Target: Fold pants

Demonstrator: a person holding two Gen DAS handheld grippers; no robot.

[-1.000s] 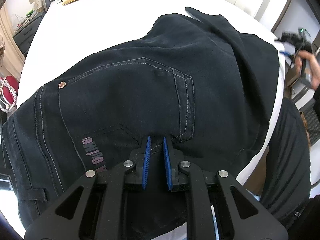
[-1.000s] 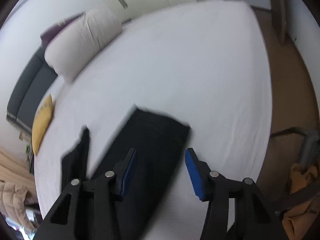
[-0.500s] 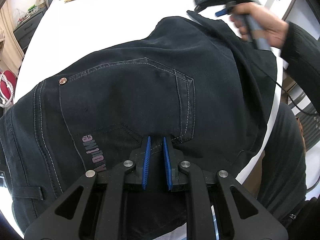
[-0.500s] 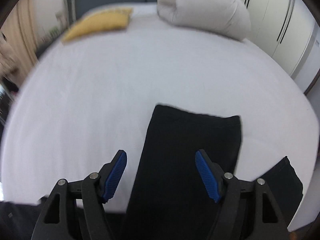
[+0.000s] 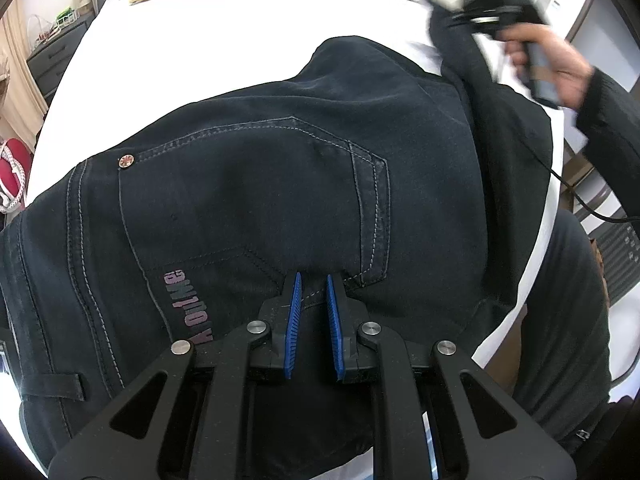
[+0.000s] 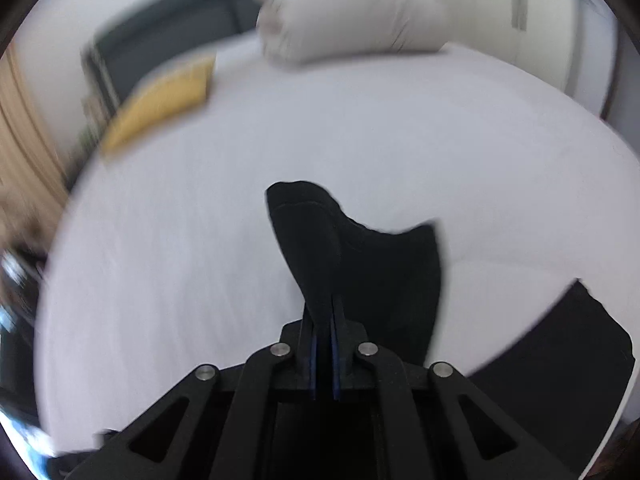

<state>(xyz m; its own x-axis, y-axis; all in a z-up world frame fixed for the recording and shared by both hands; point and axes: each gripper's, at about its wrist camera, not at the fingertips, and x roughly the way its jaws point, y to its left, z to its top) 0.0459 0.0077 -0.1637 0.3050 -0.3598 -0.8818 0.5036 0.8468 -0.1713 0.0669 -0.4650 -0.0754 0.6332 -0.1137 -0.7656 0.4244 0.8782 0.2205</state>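
Pants [image 5: 280,184] lie spread on the white bed [image 5: 200,40], seat side up with the back pocket [image 5: 256,196] showing, their long axis running from the waist near you out toward the pillow [image 6: 344,12]. Your left hand-held gripper [image 5: 312,312] sits at the pocket's lower edge, its blue pads narrowed to a slim gap over the cloth; whether cloth is actually pinched there I cannot tell. Your right hand-held gripper [image 6: 323,328] is at the far leg end, well away from the pocket on the pillow side, clamped on a dark fold of leg cloth [image 6: 320,240] and raising it off the bed. I judge that the fold turns on carrying this leg end back along that axis toward the pocket, so your right hand is the nearer one for it.
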